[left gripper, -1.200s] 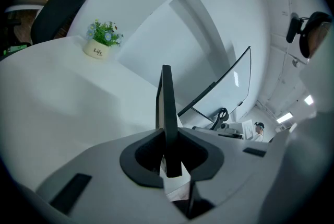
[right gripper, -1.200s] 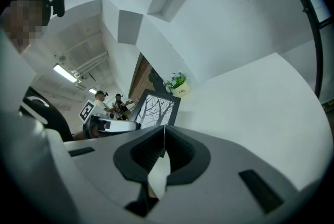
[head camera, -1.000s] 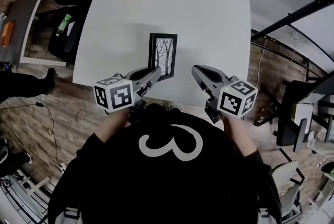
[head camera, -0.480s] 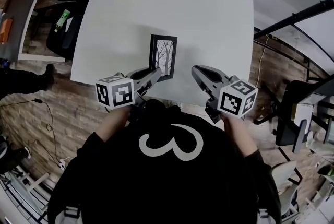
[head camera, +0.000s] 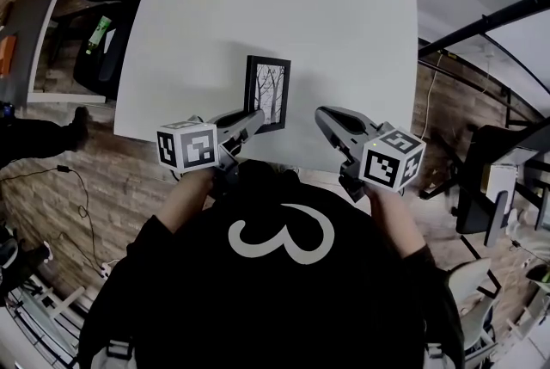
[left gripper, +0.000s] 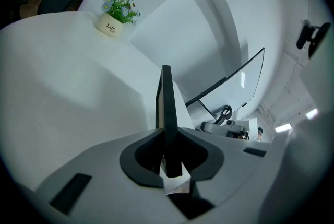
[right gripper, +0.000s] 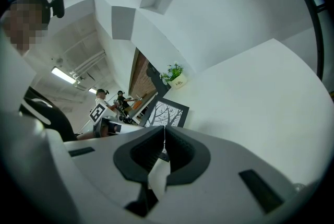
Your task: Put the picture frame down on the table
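Both jaws of my left gripper (head camera: 256, 116) pinch one edge of the black picture frame (head camera: 267, 92), holding it upright; my right gripper (head camera: 322, 116), just beside the frame, is closed and empty.

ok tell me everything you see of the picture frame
The picture frame is a rectangle with a black border around a black-and-white print of bare trees, its print showing in the head view. It is over the near part of the white table, the left gripper clamped on its near end; whether it touches the table is unclear.

Left gripper (head camera: 256, 114) clamped, right gripper (head camera: 320, 114) closed
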Demonstrator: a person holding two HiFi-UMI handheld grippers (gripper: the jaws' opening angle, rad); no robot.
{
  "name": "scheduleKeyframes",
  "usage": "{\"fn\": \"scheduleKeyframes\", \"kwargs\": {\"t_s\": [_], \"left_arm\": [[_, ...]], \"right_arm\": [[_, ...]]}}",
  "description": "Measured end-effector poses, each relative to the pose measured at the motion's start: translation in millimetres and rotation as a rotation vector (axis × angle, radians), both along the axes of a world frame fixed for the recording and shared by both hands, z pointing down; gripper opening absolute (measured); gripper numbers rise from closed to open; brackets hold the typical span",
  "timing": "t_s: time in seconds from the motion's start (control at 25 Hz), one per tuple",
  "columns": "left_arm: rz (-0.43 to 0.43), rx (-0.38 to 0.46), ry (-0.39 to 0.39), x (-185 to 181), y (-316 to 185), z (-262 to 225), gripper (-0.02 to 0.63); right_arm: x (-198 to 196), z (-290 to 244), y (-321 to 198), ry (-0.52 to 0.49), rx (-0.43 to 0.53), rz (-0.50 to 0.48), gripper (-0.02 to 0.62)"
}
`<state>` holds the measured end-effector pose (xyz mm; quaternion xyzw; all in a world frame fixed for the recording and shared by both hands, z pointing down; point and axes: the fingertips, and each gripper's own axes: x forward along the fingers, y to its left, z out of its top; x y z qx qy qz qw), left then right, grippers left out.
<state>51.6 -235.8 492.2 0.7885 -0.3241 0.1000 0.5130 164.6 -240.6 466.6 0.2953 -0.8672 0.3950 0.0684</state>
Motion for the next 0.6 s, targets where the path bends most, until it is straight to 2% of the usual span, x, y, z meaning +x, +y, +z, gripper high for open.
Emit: {"fn": "scheduleKeyframes", "kwargs": {"t_s": [0.6], "left_arm": [[0.011, -0.058, 0.034, 4.3, -5.5, 11.3, 0.068]], "right_arm": [[4.8, 5.8, -3.4, -0.007, -0.017, 0.023, 0.025]]}}
